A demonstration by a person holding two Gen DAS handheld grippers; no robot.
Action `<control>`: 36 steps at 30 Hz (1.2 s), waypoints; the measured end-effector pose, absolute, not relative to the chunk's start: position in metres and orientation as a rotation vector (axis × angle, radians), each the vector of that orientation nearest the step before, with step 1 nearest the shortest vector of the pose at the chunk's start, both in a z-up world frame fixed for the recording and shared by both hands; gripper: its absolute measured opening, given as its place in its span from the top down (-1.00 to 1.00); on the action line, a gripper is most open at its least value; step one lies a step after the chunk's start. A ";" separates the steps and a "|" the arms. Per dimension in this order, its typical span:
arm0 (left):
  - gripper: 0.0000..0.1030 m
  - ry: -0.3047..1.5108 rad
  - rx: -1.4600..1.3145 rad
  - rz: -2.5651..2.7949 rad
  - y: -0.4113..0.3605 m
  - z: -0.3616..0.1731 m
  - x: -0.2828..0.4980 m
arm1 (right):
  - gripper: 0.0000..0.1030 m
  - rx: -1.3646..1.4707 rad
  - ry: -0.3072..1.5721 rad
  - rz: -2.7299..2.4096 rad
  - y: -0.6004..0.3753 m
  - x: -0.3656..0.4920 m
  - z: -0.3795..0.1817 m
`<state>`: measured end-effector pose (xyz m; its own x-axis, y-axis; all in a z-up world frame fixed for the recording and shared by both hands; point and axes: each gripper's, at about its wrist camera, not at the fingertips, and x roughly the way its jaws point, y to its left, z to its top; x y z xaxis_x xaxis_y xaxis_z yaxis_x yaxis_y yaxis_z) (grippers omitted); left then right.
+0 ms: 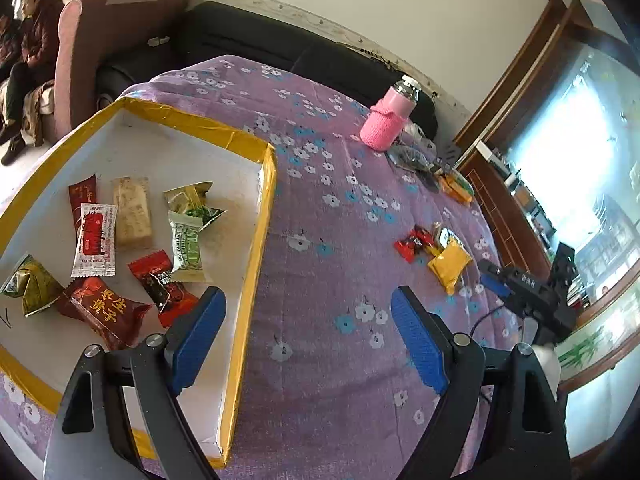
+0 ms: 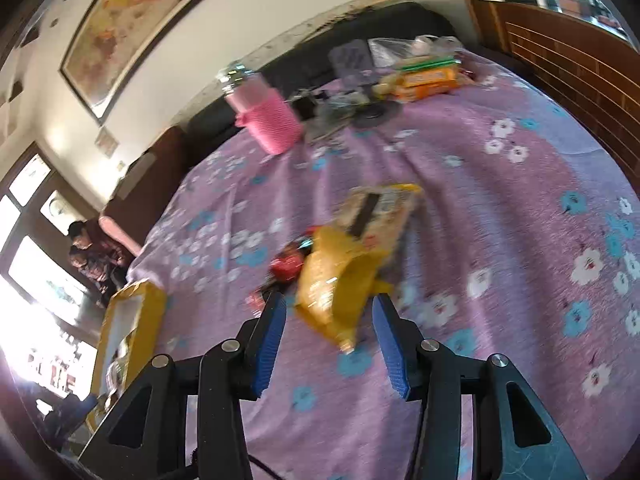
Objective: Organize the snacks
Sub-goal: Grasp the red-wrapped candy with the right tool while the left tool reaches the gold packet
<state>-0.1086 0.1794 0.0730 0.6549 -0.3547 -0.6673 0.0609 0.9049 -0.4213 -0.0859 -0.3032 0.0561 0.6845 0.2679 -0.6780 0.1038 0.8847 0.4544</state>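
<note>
A shallow box with a yellow taped rim (image 1: 256, 216) lies on the purple flowered cloth and holds several wrapped snacks (image 1: 132, 212). My left gripper (image 1: 308, 300) is open and empty, its left finger over the box's right edge. A yellow snack packet (image 2: 336, 280) lies on the cloth with a pale packet (image 2: 380, 208) and a red wrapped candy (image 2: 286, 262) beside it. My right gripper (image 2: 328, 306) is open, its fingers on either side of the yellow packet's near end. The same pile (image 1: 448, 260) and the right gripper (image 1: 496, 276) show in the left wrist view.
A pink knitted bottle (image 1: 390, 118) stands at the far side of the cloth, with a clutter of bags and an orange box (image 2: 428, 76) next to it. A dark sofa (image 1: 248, 40) runs behind. People sit at the far left (image 1: 36, 32). A wooden cabinet (image 2: 572, 64) stands at right.
</note>
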 end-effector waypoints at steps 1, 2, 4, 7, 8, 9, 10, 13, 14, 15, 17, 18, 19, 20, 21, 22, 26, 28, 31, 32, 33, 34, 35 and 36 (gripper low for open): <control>-0.65 0.831 -0.381 -0.243 0.178 0.073 -0.109 | 0.04 0.490 0.823 0.085 -0.305 -0.082 0.054; -0.65 0.833 -0.381 -0.243 0.176 0.072 -0.110 | 0.00 0.488 0.830 0.075 -0.307 -0.076 0.052; -0.65 0.838 -0.381 -0.238 0.176 0.071 -0.109 | -0.02 0.498 0.845 0.070 -0.310 -0.064 0.047; -0.65 0.847 -0.383 -0.230 0.175 0.068 -0.109 | -0.02 0.502 0.855 0.073 -0.302 -0.045 0.042; -0.65 0.850 -0.383 -0.228 0.175 0.067 -0.109 | 0.00 0.487 0.858 0.074 -0.300 -0.040 0.039; -0.65 0.853 -0.383 -0.229 0.175 0.067 -0.109 | 0.12 0.466 0.872 0.083 -0.294 -0.034 0.037; -0.65 0.854 -0.382 -0.229 0.174 0.066 -0.110 | 0.23 0.462 0.884 0.101 -0.289 -0.031 0.034; -0.65 0.865 -0.383 -0.229 0.173 0.062 -0.109 | 0.33 0.436 0.929 0.214 -0.265 -0.030 0.029; -0.65 0.871 -0.388 -0.232 0.173 0.060 -0.108 | 0.32 0.411 0.945 0.266 -0.253 -0.031 0.028; -0.65 0.877 -0.389 -0.234 0.172 0.058 -0.107 | 0.30 0.388 0.967 0.336 -0.240 -0.033 0.027; -0.65 0.887 -0.384 -0.240 0.169 0.056 -0.106 | 0.29 0.358 1.016 0.500 -0.214 -0.040 0.024; -0.65 0.892 -0.379 -0.247 0.167 0.056 -0.106 | 0.28 0.354 1.048 0.609 -0.201 -0.045 0.022; -0.65 0.893 -0.376 -0.251 0.166 0.055 -0.106 | 0.29 0.360 1.066 0.696 -0.193 -0.049 0.022; -0.65 0.892 -0.374 -0.253 0.166 0.055 -0.106 | 0.31 0.364 1.065 0.738 -0.189 -0.053 0.024; -0.65 0.891 -0.371 -0.255 0.166 0.055 -0.107 | 0.31 0.372 1.048 0.730 -0.192 -0.054 0.028; -0.65 0.891 -0.371 -0.256 0.166 0.055 -0.107 | 0.30 0.386 1.034 0.687 -0.198 -0.052 0.030; -0.65 0.907 -0.365 -0.272 0.160 0.050 -0.106 | 0.23 0.400 1.003 0.449 -0.223 -0.035 0.031; -0.65 0.917 -0.354 -0.275 0.156 0.048 -0.106 | 0.22 0.403 1.000 0.406 -0.223 -0.028 0.030; -0.65 0.923 -0.324 -0.274 0.149 0.048 -0.106 | 0.16 0.342 0.979 0.326 -0.209 -0.016 0.029; -0.65 0.924 -0.315 -0.274 0.147 0.048 -0.107 | 0.13 0.325 0.974 0.299 -0.202 -0.011 0.028; -0.65 0.924 -0.302 -0.274 0.145 0.048 -0.108 | 0.12 0.321 0.972 0.286 -0.200 -0.006 0.026; -0.65 0.923 -0.283 -0.273 0.142 0.049 -0.108 | 0.12 0.318 0.973 0.282 -0.193 -0.001 0.024; -0.65 0.921 -0.268 -0.270 0.140 0.049 -0.109 | 0.12 0.309 0.974 0.276 -0.186 0.003 0.022; -0.65 0.921 -0.249 -0.266 0.137 0.049 -0.110 | 0.12 0.296 0.975 0.267 -0.184 0.003 0.023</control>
